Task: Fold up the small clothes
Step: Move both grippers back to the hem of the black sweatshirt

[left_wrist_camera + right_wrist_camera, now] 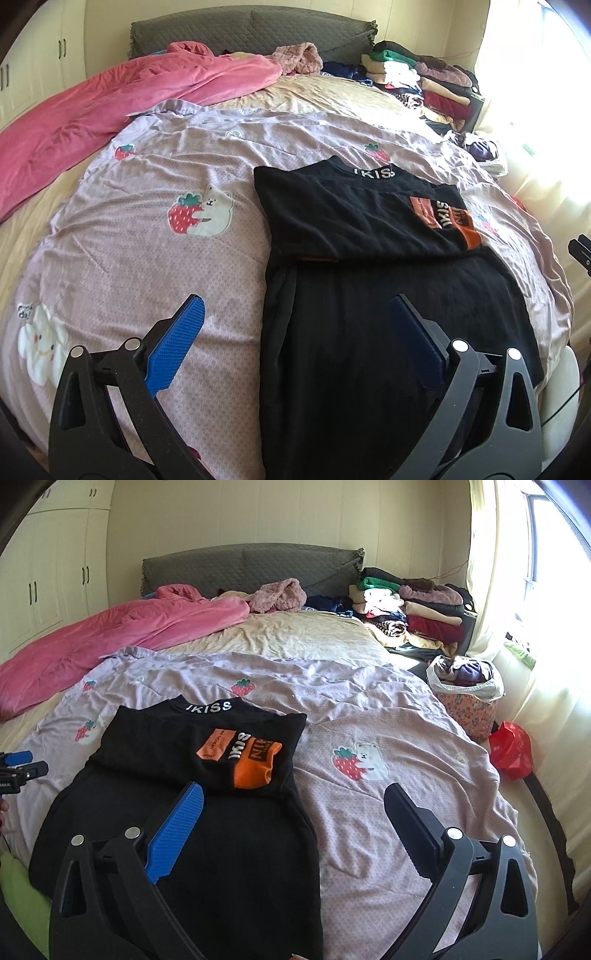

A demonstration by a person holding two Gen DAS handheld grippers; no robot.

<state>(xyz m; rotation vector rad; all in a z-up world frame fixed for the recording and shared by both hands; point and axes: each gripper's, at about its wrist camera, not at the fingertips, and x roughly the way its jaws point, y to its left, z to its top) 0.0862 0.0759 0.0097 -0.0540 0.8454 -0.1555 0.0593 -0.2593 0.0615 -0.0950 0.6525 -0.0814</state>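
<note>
A black shirt [354,221] with white collar lettering and an orange print lies on the lilac strawberry-print quilt [147,258]. Both side parts are folded over the front; the lower part stretches toward me. My left gripper [297,308] hangs open above the shirt's left edge, nothing between its blue pads. In the right wrist view the same black shirt [184,746] lies left of centre. My right gripper [293,795] stands wide open over the shirt's right edge and holds nothing. The left gripper's tip [22,766] shows at the left border.
A pink blanket [110,107] lies along the bed's left side. Stacks of folded clothes [413,609] sit at the far right by the grey headboard [251,565]. A floral basket [465,701] of laundry and a red bag [511,749] stand beside the bed under the window.
</note>
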